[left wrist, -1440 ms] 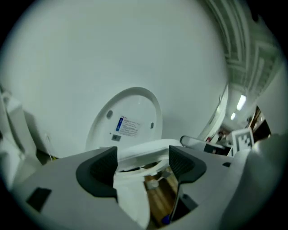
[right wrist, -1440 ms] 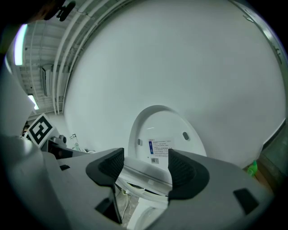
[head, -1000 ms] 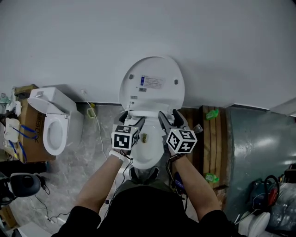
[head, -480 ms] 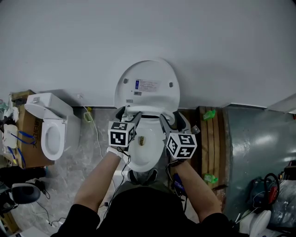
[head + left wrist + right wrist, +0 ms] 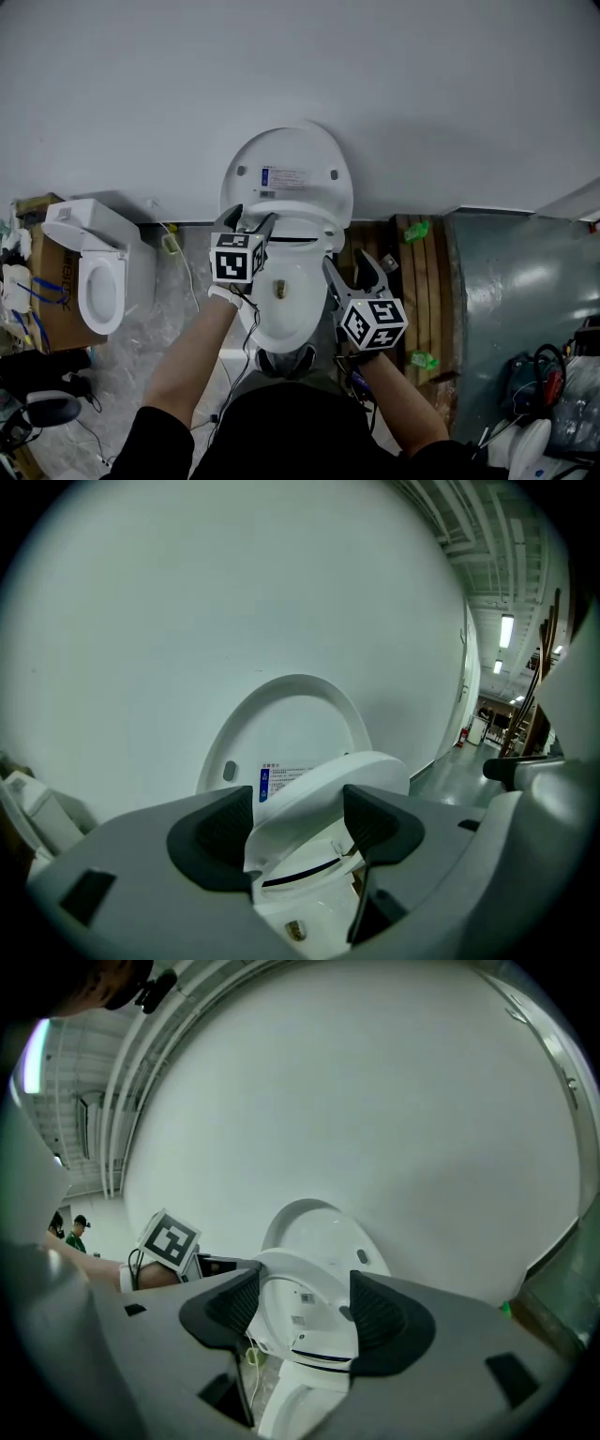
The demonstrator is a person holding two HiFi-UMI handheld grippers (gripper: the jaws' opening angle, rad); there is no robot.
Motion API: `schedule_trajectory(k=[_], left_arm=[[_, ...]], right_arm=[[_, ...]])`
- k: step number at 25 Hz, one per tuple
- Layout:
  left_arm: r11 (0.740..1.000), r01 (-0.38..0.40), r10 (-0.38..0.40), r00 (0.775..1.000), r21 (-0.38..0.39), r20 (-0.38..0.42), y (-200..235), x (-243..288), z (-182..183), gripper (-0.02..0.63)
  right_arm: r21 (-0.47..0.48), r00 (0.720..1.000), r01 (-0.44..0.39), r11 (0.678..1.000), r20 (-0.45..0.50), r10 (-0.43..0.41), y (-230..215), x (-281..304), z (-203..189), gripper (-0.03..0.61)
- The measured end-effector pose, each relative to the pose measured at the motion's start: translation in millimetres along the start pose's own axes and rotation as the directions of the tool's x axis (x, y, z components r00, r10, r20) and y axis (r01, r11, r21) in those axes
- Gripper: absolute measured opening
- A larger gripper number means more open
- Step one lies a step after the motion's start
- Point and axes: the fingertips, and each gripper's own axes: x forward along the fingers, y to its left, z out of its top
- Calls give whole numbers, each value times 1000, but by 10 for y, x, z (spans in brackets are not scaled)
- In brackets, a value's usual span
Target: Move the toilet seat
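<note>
We are midway through raising the toilet seat (image 5: 323,782). It stands part-way up, tilted between the open toilet bowl (image 5: 284,314) and the lid (image 5: 286,173), which is already upright against the wall (image 5: 281,56). Our left gripper (image 5: 247,223) has the seat by its left-hand rim. In the left gripper view the thick white rim fills the gap between the two dark pads (image 5: 217,841). The jaws have just been closing a little and stand wide, yet they seem to us to bear on the rim, since nothing else holds the seat off the bowl. Our right gripper (image 5: 354,268) hangs to the right of the bowl, well apart from the seat, with its jaws spread and nothing between them. Its own view shows only the toilet some way beyond the pads. We judge the step in hand to be the swing of the seat up toward the lid, perhaps half done. The next move, as we see it, calls for carrying the rim along its arc about the seat's back end. The wrist should follow the tilt so the pads do not slide off the smooth plastic, and the seat should be set gently against the lid before we let go. The risk we see is a slip, because the grip is on a rounded, glossy edge and a loose seat would drop back onto the bowl.
</note>
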Motion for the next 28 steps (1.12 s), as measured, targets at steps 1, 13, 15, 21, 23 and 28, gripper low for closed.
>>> schedule_trajectory(k=[1, 13, 15, 21, 23, 28], left_arm=[[1000, -1, 1, 1000, 5, -2, 9, 28, 25, 314], [999, -16, 15, 1000, -51, -14, 164, 354, 223, 314], [999, -17, 16, 1000, -48, -21, 189, 397, 246, 313], [999, -25, 24, 999, -34, -30, 233, 497, 307, 314], [999, -32, 31, 999, -21, -33, 235, 520, 316, 314], [999, -38, 37, 998, -19, -50, 282, 618, 341, 313]], right_arm=[[7, 1000, -5, 1000, 0, 5, 18, -17, -5, 327], [22, 1000, -20, 1000, -10, 20, 81, -129, 32, 327], [26, 1000, -10, 1000, -4, 10, 62, -156, 45, 327], [46, 1000, -2, 999, 5, 1, 58, -253, 60, 327], [54, 1000, -2, 999, 5, 2, 72, -289, 42, 327], [69, 1000, -10, 998, -6, 10, 135, -315, -23, 327]])
